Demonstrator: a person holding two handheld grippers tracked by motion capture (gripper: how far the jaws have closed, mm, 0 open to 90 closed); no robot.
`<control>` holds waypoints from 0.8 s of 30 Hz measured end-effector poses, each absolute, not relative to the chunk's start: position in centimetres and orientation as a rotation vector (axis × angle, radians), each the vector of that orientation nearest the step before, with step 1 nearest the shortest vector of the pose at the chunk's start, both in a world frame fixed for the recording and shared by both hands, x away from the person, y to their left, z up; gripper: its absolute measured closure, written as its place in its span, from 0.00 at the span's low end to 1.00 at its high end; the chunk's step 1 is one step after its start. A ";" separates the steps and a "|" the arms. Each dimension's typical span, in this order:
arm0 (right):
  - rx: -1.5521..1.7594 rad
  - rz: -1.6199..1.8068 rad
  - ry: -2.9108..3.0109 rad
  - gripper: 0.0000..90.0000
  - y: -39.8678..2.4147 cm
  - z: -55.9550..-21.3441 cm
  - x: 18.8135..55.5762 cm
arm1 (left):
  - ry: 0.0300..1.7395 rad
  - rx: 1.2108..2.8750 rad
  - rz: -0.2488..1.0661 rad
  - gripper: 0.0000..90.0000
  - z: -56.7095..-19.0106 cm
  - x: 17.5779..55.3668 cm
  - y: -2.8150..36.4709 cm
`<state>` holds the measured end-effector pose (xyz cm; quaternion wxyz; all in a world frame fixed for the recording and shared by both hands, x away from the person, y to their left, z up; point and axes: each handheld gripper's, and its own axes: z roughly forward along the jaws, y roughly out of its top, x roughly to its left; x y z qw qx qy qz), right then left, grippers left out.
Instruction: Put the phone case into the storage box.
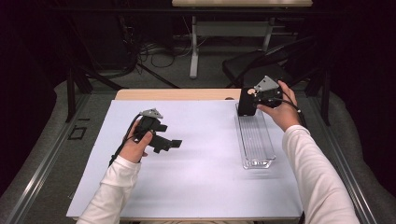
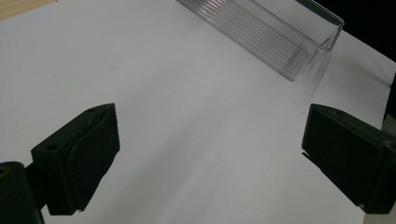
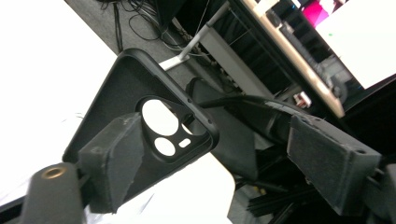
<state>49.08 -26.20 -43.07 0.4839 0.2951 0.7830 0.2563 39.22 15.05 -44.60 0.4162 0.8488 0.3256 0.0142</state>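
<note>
While the right gripper point(image 1: 247, 103) is hanging over the tray's point(image 1: 256, 140) far end, jaws spread, the phone case point(image 3: 140, 135) is leaning on one pad, unclamped; left gripper point(image 1: 169, 143) is idling open, farther off

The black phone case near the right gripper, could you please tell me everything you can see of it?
The black phone case is a matte, rubbery-looking shell with a raised rim, seen from its hollow inner side. One corner has a rounded camera window with a large round cutout, a smaller one and a tiny slot. It stands tilted between the right gripper's open jaws, against the near jaw, with the far jaw well clear. In the high view it sits at the far end of the clear plastic tray.
</note>
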 end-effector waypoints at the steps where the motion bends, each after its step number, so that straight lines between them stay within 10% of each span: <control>1: 0.730 0.632 1.902 0.16 -26.2 -43.0 49.1 | 0.817 2.131 0.036 0.05 -44.6 39.2 15.0; 24: 1.139 0.910 1.905 0.00 -25.6 -41.1 49.3 | 0.816 2.113 0.029 0.05 -44.4 39.4 15.1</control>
